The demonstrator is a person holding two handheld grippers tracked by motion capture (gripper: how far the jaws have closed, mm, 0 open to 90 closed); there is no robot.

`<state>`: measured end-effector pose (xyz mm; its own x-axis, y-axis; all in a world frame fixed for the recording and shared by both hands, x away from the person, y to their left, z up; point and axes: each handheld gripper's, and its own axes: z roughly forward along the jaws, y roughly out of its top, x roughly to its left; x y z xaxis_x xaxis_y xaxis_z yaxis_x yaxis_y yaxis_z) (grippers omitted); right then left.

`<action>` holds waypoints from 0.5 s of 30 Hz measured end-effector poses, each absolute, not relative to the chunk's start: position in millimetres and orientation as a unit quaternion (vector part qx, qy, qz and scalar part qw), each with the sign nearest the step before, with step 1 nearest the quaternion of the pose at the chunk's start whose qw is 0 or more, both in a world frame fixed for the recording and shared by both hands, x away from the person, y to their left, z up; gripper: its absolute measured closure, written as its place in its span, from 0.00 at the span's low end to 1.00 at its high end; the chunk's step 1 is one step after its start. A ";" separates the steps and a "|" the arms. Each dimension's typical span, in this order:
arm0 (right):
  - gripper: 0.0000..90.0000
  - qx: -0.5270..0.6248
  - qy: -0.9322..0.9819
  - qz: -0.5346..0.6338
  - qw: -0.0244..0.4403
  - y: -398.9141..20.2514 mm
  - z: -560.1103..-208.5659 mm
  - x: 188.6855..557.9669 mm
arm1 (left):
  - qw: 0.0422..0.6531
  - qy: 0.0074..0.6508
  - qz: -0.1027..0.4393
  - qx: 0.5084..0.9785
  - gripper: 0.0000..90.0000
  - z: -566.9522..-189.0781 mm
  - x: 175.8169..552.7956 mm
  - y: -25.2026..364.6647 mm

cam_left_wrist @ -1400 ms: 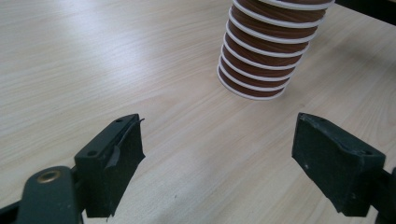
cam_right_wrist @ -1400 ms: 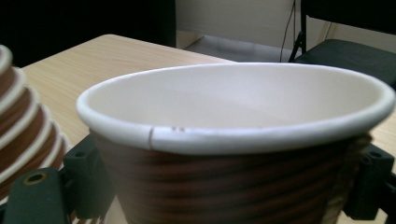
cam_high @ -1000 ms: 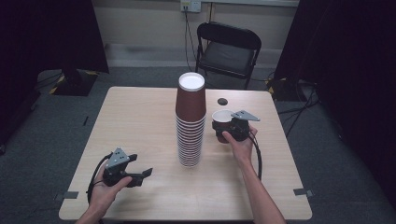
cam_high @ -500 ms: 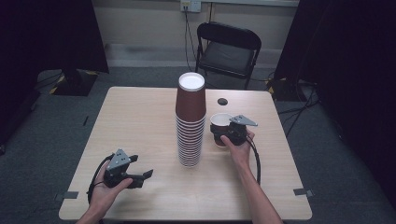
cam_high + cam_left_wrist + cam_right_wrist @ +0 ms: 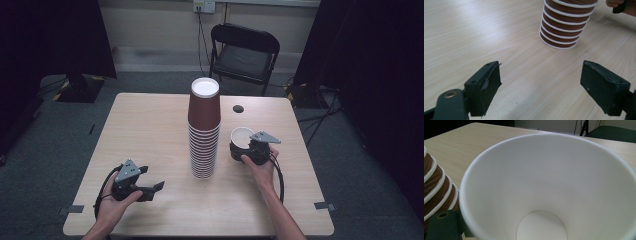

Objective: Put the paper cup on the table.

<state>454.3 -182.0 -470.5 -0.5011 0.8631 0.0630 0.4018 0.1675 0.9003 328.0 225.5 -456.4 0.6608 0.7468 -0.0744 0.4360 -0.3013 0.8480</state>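
Observation:
A tall stack of brown paper cups [image 5: 204, 130] stands upside down mid-table; its lower rims show in the left gripper view [image 5: 565, 25] and the right gripper view [image 5: 436, 185]. To its right my right gripper [image 5: 243, 150] is shut on a single upright brown cup [image 5: 242, 136] with a white inside [image 5: 544, 182], low over the table. Its jaws have just eased open a little, the cup still between them. One finger [image 5: 442, 226] shows beside the cup wall. My left gripper [image 5: 150, 189] rests open near the front left, jaws wide [image 5: 540, 85] and pointing at the stack.
The wooden table [image 5: 150, 125] carries a small black round disc [image 5: 238, 108] behind the held cup. A black folding chair [image 5: 245, 50] stands beyond the far edge. Dark curtains hang on both sides of the room.
My right hand has brought the single cup a little nearer to the person and lower. The left gripper and the stack have stayed put.

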 end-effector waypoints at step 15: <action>0.14 0.448 0.738 0.461 0.202 -186.4 -484.9 454.9 | 0.452 0.377 0.171 0.791 0.19 -457.9 329.1 225.8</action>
